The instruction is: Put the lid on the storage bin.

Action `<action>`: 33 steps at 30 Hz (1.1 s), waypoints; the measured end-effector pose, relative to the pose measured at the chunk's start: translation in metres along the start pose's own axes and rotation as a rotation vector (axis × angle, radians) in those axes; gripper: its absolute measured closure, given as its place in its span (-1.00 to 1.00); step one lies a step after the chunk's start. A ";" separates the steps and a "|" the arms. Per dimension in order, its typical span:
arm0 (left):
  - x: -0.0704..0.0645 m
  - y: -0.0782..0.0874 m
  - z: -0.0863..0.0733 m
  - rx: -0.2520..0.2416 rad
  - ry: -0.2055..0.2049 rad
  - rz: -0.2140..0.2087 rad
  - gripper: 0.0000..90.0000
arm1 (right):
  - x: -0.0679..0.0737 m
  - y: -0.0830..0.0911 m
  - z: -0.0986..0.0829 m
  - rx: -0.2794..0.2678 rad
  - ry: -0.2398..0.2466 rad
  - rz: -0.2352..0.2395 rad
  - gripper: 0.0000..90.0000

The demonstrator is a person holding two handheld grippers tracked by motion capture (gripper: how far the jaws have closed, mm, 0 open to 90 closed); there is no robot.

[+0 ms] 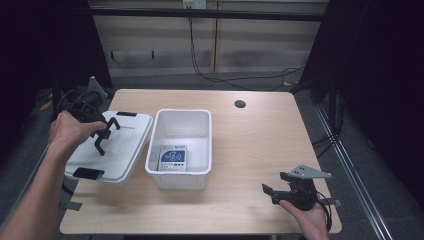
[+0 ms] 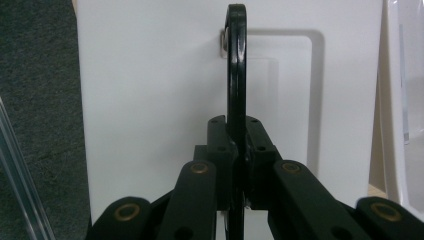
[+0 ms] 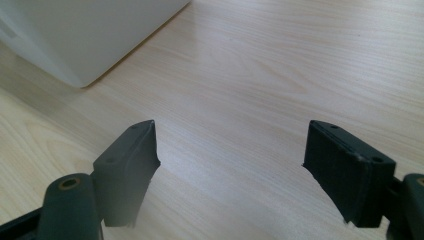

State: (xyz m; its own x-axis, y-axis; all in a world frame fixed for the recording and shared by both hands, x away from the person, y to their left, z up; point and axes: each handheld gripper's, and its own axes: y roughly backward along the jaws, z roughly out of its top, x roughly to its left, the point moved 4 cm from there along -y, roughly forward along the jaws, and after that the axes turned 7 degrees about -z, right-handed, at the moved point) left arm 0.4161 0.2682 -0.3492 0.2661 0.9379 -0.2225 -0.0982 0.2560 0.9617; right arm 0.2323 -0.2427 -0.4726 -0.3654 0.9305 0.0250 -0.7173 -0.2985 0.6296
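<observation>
White plastic lid (image 1: 111,145) lies flat on the bench (image 1: 250,150), just left of the open bin (image 1: 182,147). The left hand-held gripper (image 2: 236,165) is clamped on the lid's black handle (image 2: 236,65); fitting the lid onto the bin remains to be done. The right hand-held gripper (image 3: 230,170) rests with jaws apart over bare wood. The lid overhangs the bench's left edge.

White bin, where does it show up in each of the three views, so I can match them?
High view: white bin mid-table, right of the lid.
Left gripper view: white bin at the right edge, beyond the lid and its black handle.
Right gripper view: white bin corner at top left.
Shared landmark: the wooden table.
</observation>
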 end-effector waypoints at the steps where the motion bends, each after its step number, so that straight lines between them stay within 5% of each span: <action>1: -0.001 0.002 0.000 -0.002 -0.001 0.003 0.88 | 0.000 0.000 0.000 0.000 -0.001 0.000 -0.53; 13: -0.016 0.023 0.005 -0.024 0.000 -0.006 0.88 | 0.000 0.000 0.000 0.001 0.000 0.000 -0.53; 33: -0.065 0.034 0.018 -0.038 -0.099 -0.052 0.88 | 0.001 0.000 0.000 -0.001 0.002 0.005 -0.54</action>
State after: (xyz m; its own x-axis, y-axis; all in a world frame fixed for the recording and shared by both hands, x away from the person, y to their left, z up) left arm 0.4126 0.2115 -0.2987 0.3648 0.8960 -0.2532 -0.1177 0.3141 0.9420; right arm 0.2318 -0.2419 -0.4723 -0.3696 0.9288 0.0266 -0.7162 -0.3030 0.6287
